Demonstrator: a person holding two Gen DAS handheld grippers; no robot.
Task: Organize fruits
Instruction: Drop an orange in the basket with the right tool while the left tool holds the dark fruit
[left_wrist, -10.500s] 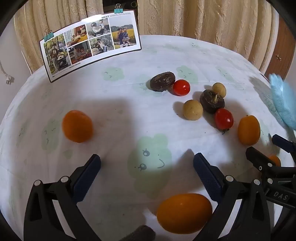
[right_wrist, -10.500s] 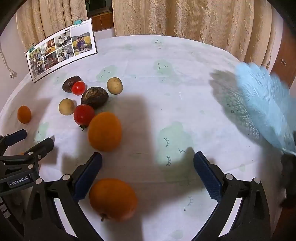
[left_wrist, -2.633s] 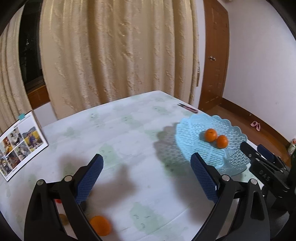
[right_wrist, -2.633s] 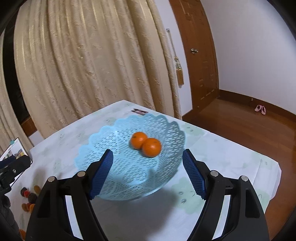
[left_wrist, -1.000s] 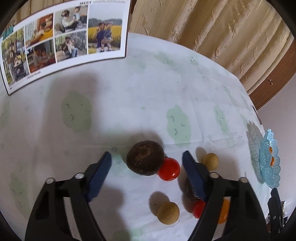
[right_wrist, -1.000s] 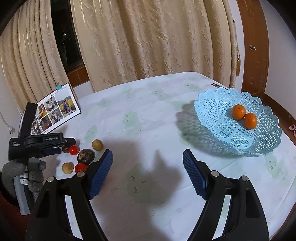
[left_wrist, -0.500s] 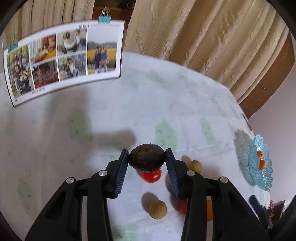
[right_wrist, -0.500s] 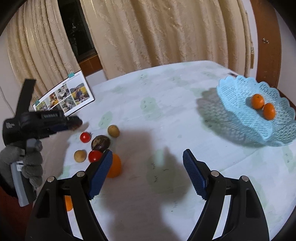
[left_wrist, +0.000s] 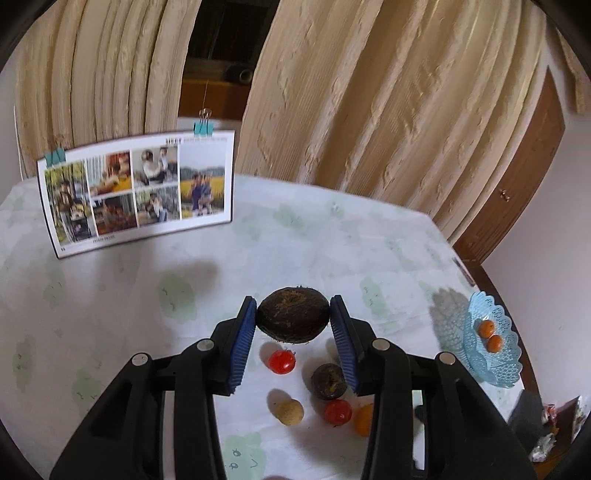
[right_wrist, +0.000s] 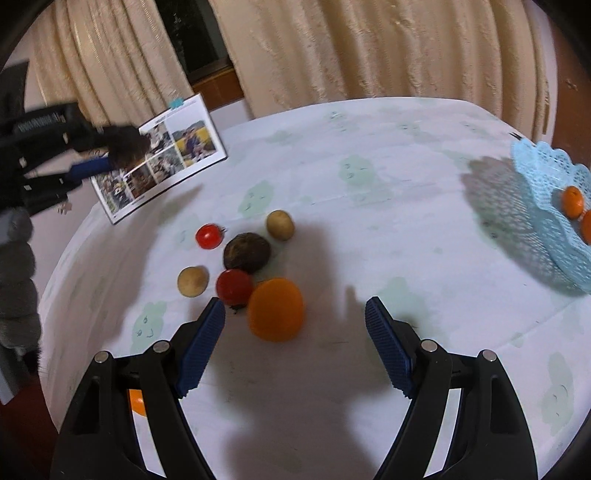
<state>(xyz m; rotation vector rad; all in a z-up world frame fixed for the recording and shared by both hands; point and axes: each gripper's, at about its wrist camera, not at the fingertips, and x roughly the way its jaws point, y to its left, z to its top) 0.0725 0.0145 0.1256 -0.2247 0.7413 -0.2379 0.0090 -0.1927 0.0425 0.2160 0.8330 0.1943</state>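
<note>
- The left gripper (left_wrist: 293, 324) holds a big round fruit (left_wrist: 293, 320) up over the table (left_wrist: 332, 236).
- Under it, a tomato (left_wrist: 282, 362) lies left of another round fruit (left_wrist: 328, 381).
- A photo card (left_wrist: 136, 192) stands at the back left.
- The basket (left_wrist: 495, 365) sits far right with two oranges (left_wrist: 490, 335) in it.
- An orange (right_wrist: 275, 309) lies between the right gripper's (right_wrist: 295, 319) fingers, not touching them.

Little is reading clearly. The white photo-collage card with black border, held by teal binder clips (left_wrist: 136, 194), standing well beyond the fingertips on the left, is carrying a small heading at its top edge and a caption line along its bottom margin, both too small and blurred to make out. The black left gripper (right_wrist: 107, 155), seen from the right wrist, is showing white lettering on its body, blurred beyond reading.
</note>
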